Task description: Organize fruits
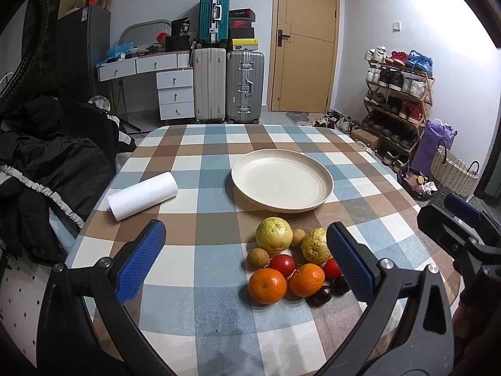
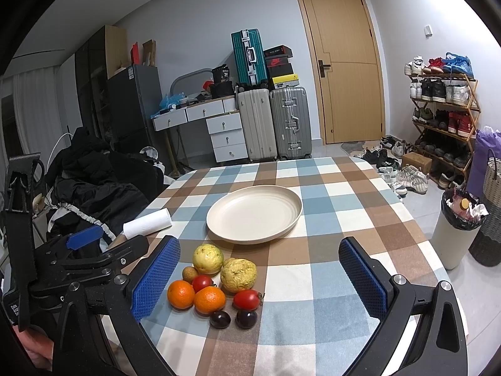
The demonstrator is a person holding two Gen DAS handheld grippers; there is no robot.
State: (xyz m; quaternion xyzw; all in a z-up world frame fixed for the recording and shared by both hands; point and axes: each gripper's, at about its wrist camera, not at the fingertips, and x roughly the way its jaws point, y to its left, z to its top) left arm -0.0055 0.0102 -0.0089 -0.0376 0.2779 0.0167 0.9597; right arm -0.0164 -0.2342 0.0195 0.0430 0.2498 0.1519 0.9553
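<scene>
- Looking through the left wrist view, I am holding the left gripper spread and empty over the fruit cluster, near the bare plate; I am choosing an outer orange first.
- Watching the right wrist view, I am keeping the right gripper spread too, fruit sitting left of its centre.

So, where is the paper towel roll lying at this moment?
The paper towel roll lies on its side near the left edge of the checked table, left of the empty cream plate and apart from the fruit pile.
</scene>
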